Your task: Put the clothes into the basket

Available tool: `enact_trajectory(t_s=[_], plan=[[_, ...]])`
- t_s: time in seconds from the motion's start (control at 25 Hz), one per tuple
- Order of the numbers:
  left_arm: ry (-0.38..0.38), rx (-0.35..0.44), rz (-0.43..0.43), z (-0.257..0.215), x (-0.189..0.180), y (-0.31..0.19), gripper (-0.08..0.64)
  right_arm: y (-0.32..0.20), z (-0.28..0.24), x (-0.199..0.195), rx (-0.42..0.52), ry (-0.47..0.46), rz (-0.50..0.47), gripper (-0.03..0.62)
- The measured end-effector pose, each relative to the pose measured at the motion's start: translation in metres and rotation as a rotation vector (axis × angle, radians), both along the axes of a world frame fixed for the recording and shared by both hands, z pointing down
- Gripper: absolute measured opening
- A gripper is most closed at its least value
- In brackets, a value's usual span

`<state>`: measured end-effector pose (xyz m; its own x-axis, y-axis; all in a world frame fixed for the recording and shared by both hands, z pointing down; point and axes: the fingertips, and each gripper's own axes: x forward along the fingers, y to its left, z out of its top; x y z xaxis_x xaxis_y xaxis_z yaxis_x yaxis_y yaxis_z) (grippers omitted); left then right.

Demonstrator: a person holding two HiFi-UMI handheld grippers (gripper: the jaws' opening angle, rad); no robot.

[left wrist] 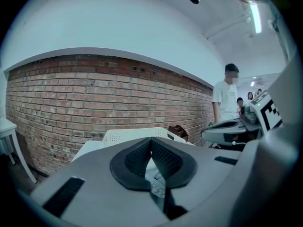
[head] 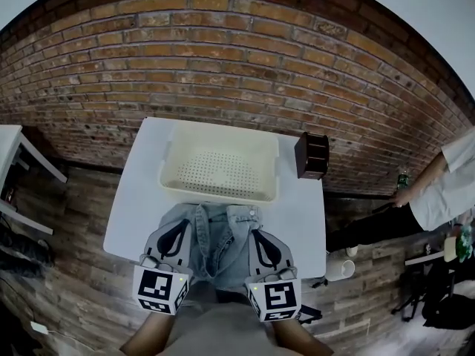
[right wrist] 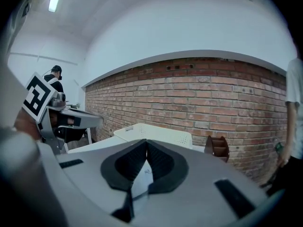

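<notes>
Table (head: 133, 199) white, mid-frame. Basket (head: 169, 170) on its upper part was empty; I judged nothing done. Jeans (head: 219, 236) lay just below basket, legs over lower edge. Left gripper (head: 176, 232), right gripper (head: 258, 236) over jeans' sides, jaws pressed together; denim showed behind pads, pinch unconfirmed. Whole transfer left.

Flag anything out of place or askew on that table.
The jeans lie crumpled on the table, outside the basket, and sag over the table's near edge. Nothing looks spilled or damaged.
</notes>
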<state>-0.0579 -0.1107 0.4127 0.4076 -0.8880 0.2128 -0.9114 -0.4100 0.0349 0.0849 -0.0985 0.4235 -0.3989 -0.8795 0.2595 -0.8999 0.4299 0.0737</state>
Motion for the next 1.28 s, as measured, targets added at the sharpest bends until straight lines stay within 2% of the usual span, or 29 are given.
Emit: enact_trajectory(t_s=[0.32, 0.52, 0.72, 0.76, 0.8, 0.84, 0.92, 1.0, 1.16, 1.28], plan=[[0.017, -0.016, 0.052, 0.03, 0.0, -0.007, 0.009, 0.002, 0.025, 0.005, -0.041, 0.017, 0.019, 0.008], [-0.01, -0.102, 0.07, 0.057, -0.012, -0.009, 0.011, -0.002, 0.027, 0.002, -0.06, 0.006, 0.024, 0.008], [0.012, -0.238, 0.147, 0.083, -0.018, -0.009, 0.014, -0.007, 0.036, 0.008, -0.119, 0.004, 0.01, 0.02], [0.022, -0.268, 0.167, 0.089, -0.019, -0.009, 0.024, -0.007, 0.039, 0.011, -0.139, 0.006, 0.003, 0.053], [0.031, -0.296, 0.185, 0.094, -0.019, -0.008, 0.068, -0.007, 0.043, 0.012, -0.166, 0.007, -0.01, 0.102], [0.04, -0.323, 0.2, 0.1, -0.02, -0.008, 0.144, -0.007, 0.049, 0.013, -0.198, 0.006, -0.025, 0.141], [0.055, -0.374, 0.219, 0.11, -0.023, -0.007, 0.178, -0.006, 0.061, 0.016, -0.266, 0.009, -0.054, 0.221], [0.061, -0.42, 0.23, 0.119, -0.026, -0.005, 0.218, -0.003, 0.074, 0.02, -0.331, 0.015, -0.07, 0.273], [-0.053, -0.492, 0.276, 0.142, -0.031, 0.003, 0.381, 0.007, 0.104, 0.025, -0.473, 0.031, -0.09, 0.391], [-0.05, -0.548, 0.264, 0.154, -0.036, 0.004, 0.441, 0.01, 0.122, 0.029, -0.554, 0.023, -0.102, 0.443]])
